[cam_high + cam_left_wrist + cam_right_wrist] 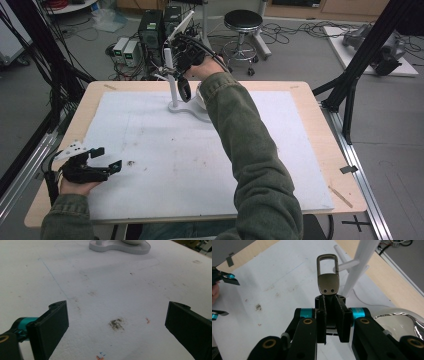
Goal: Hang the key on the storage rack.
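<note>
R gripper (331, 315): jaws closed on a metal clip (327, 277), held by its flat tab; snap-hook loop sticks out past the fingertips, loop end free.
Clip pos: straight ahead of R jaws, just left of the stand's post (359, 265) in the right gripper view. A peg (347, 265) branches off the post just beside the loop; can't tell if touching.
Stand (176, 95): white, at far side of the foam mat (150, 150); R gripper (182, 60) is up at its post in the high view. Shiny bowl (402, 320) sits on the stand's base, below-right of R jaws.
L gripper (116, 322): jaws wide apart, nothing in them. Resting low over the mat at near left, well away from the stand; stand base (120, 246) far ahead of it.
Step (my read): hang clip loop on the peg.
How to do it well:
- line loop opening up w/ peg tip first, then slide along the peg axis, don't come in sideways
- keep grip on tab only; don't squeeze the gate
- loop is narrow, so small wrist corrections, watch the right gripper view
- don't shove the post; stand looks light and L isn't bracing it
- let go only once loop is well past peg tip, then back straight off
Risk: clip twists in jaws if loop catches the peg edge; bowl close under the hand.
</note>
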Available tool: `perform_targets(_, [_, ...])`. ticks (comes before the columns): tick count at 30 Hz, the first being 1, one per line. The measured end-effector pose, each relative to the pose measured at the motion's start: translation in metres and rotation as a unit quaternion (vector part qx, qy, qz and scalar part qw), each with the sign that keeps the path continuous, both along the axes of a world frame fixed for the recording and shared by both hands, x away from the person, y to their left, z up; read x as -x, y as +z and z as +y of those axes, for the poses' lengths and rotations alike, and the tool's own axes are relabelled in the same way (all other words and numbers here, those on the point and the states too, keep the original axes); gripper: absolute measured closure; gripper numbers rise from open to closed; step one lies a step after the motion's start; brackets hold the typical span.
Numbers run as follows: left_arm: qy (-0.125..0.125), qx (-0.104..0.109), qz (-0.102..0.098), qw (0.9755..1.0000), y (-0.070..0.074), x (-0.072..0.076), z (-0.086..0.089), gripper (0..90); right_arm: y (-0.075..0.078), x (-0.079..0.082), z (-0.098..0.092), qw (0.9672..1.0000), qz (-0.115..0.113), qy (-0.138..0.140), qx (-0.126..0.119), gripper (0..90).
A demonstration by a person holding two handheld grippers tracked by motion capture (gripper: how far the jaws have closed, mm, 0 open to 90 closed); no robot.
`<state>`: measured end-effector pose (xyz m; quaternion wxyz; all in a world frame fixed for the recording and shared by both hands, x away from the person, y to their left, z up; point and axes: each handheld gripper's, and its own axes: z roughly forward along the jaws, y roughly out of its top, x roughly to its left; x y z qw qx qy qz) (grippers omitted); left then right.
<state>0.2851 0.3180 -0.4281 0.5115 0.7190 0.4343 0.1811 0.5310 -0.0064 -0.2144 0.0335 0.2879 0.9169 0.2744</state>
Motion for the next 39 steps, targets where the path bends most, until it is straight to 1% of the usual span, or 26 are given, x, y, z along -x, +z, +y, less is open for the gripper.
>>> perform_targets(3, [0.001,0.001,0.001,1.0000,0.000,0.000,0.000,5.5,0.000,-0.003,-0.004,1.0000,0.001,-0.007,-0.001,80.8])
perform_targets(6, [-0.001,-0.002,0.001,1.0000,0.000,-0.001,0.000,5.5,-0.003,-0.005,-0.005,0.9999,0.002,-0.012,0.004,80.7])
perform_targets(8, [0.001,0.001,0.001,1.0000,-0.001,-0.001,0.000,5.5,-0.008,-0.006,-0.001,0.9997,0.001,-0.017,0.016,80.6])
perform_targets(10, [-0.001,0.000,0.002,1.0000,-0.001,-0.001,0.000,5.5,-0.009,-0.007,0.000,0.9998,0.001,-0.014,0.017,80.4])
perform_targets(12, [-0.001,0.000,0.001,1.0000,-0.001,-0.001,0.000,5.5,-0.011,-0.008,0.003,0.9997,0.000,-0.018,0.018,80.0])
perform_targets(14, [-0.002,0.000,0.003,1.0000,-0.001,-0.002,0.000,5.5,-0.013,-0.008,0.005,0.9997,0.002,-0.018,0.018,77.8])
perform_targets(15, [-0.002,0.000,0.004,1.0000,-0.001,-0.002,0.000,5.5,-0.013,-0.007,0.004,0.9997,0.003,-0.025,0.006,70.1])
perform_targets(16, [-0.003,0.000,0.004,1.0000,-0.001,-0.002,0.000,5.5,-0.013,-0.007,0.004,0.9997,0.003,-0.025,0.006,70.1])
perform_targets(17, [-0.003,0.001,0.005,1.0000,-0.001,-0.002,-0.001,5.5,-0.013,-0.006,0.000,0.9992,-0.004,-0.039,0.003,62.5])
perform_targets(18, [-0.006,-0.002,0.005,1.0000,-0.001,-0.002,-0.001,5.5,-0.013,-0.006,0.000,0.9992,-0.004,-0.039,0.003,62.5])
perform_targets(19, [-0.005,-0.001,0.006,1.0000,-0.002,-0.002,-0.002,5.5,-0.013,-0.006,-0.001,0.9990,-0.005,-0.043,0.003,60.0])
perform_targets(20, [-0.004,-0.002,0.007,1.0000,-0.002,-0.002,-0.002,5.5,-0.015,-0.005,-0.004,0.9988,-0.005,-0.048,0.000,53.2])
perform_targets(21, [-0.003,0.000,0.008,1.0000,-0.002,-0.002,-0.002,5.5,-0.017,-0.004,-0.007,0.9984,-0.008,-0.055,-0.001,42.2])
perform_targets(23, [0.001,0.001,0.008,1.0000,-0.002,-0.003,-0.003,5.5,-0.023,-0.002,-0.013,0.9973,-0.010,-0.073,0.000,26.4])
perform_targets(24, [0.001,0.002,0.007,1.0000,-0.002,-0.003,-0.003,5.4,-0.027,0.000,-0.017,0.9963,-0.014,-0.085,-0.002,17.2])
perform_targets(25, [0.002,0.002,0.008,1.0000,-0.002,-0.003,-0.003,5.4,-0.029,0.001,-0.020,0.9957,-0.015,-0.091,-0.004,11.5])
perform_targets(27, [0.003,0.001,0.008,1.0000,-0.002,-0.004,-0.003,5.4,-0.036,0.006,-0.026,0.9958,-0.015,-0.090,-0.004,7.0])
perform_targets(28, [0.003,-0.001,0.009,1.0000,-0.002,-0.004,-0.003,5.4,-0.038,0.009,-0.028,0.9958,-0.018,-0.089,-0.007,0.5])
perform_targets(29, [0.004,-0.002,0.010,0.9999,-0.002,-0.004,-0.003,5.4,-0.041,0.011,-0.032,0.9960,-0.020,-0.087,-0.005,0.5])
perform_targets(32, [0.004,-0.002,0.011,0.9999,-0.002,-0.004,-0.004,5.4,-0.045,0.018,-0.042,0.9957,-0.019,-0.089,-0.015,0.5])
perform_targets(35, [0.001,-0.006,0.013,0.9999,-0.002,-0.003,-0.004,5.4,-0.047,0.026,-0.051,0.9957,-0.032,-0.087,-0.012,0.5])
perform_targets(39, [0.001,-0.009,0.015,0.9999,-0.002,-0.003,-0.005,5.4,-0.050,0.033,-0.064,0.9957,-0.033,-0.086,-0.011,0.5])
